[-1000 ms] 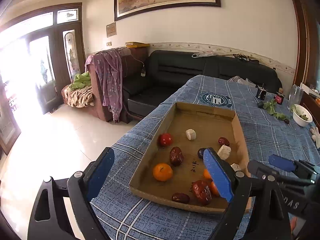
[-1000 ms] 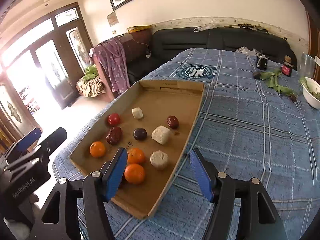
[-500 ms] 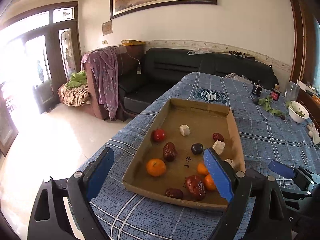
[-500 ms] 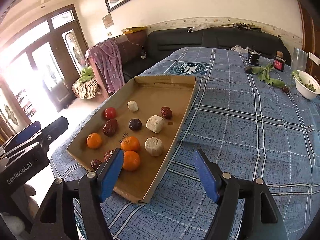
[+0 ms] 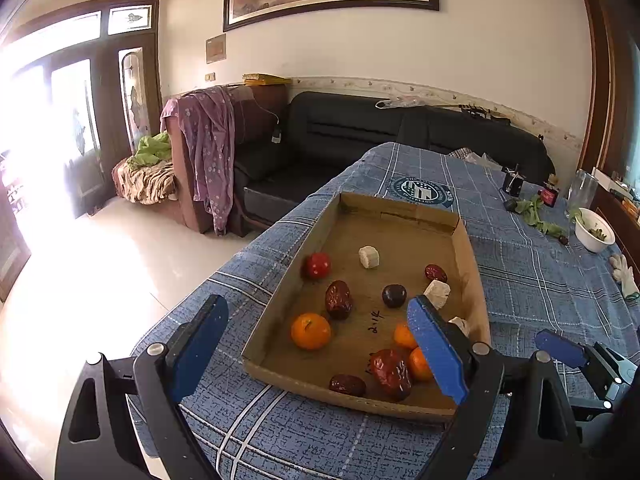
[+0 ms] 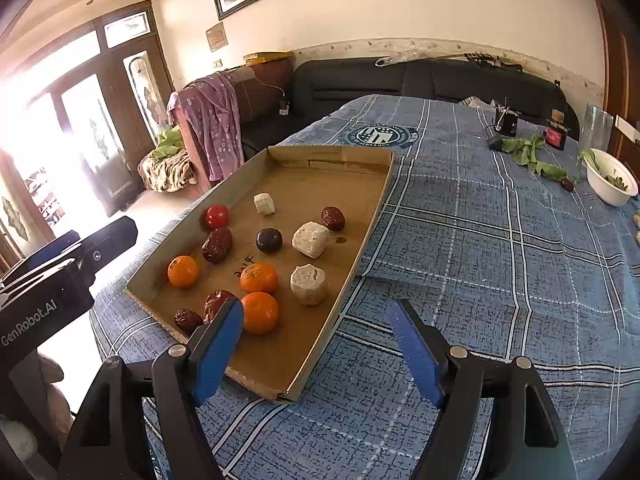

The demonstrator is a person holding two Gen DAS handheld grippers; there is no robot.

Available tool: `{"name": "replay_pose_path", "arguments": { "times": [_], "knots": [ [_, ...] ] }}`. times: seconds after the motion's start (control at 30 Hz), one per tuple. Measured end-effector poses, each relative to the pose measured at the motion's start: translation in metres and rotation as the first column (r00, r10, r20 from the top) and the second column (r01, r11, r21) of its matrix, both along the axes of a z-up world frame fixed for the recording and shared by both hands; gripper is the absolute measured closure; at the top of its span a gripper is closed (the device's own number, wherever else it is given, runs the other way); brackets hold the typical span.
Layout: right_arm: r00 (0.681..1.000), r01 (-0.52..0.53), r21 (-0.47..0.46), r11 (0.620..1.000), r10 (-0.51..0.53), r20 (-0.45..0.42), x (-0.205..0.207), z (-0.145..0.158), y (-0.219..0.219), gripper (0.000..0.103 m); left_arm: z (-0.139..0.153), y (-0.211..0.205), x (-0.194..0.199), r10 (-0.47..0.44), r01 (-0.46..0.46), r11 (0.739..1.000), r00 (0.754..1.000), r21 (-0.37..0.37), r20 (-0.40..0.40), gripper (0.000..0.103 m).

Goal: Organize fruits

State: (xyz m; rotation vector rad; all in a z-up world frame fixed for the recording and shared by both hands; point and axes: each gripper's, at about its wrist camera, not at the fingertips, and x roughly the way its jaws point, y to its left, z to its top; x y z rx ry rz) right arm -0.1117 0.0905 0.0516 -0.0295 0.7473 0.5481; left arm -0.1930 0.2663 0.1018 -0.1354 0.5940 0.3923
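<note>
While both claws hang spread and empty, the fruit lies loose in a cardboard tray (image 6: 376, 208).
The right claw (image 6: 316, 348) is widening over the tray's near corner; the left claw (image 5: 320, 344) frames oranges (image 5: 311, 331), dates (image 5: 338, 299), a tomato (image 5: 318, 265). Only the right view shows the pale lump (image 6: 309, 284) whole.

fruits (image 6: 259, 278) lie in the tray (image 6: 372, 208) on the table (image 6: 480, 264), bowl (image 6: 610, 182) far right.

My cardboard tray (image 6: 372, 216) lies flat on the blue cloth, holding three tangerines (image 6: 259, 278), a red cherry tomato (image 6: 217, 216), a dark plum (image 6: 269, 240), wrinkled jujubes (image 6: 217, 245) and three pale chunks (image 6: 311, 239), possibly peeled fruit.
</note>
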Motion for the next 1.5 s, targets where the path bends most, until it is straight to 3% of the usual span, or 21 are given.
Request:
{"name": "replay_pose_path", "arguments": {
  "times": [1.5],
  "knots": [
    [0.999, 0.040, -0.019, 0.999, -0.040, 0.003, -0.005, -0.012, -0.009, 0.014, 0.006, -0.008, -0.006, 0.000, 0.000, 1.000, 0.998, 0.004, 0.070, 0.011]
  ]
}}
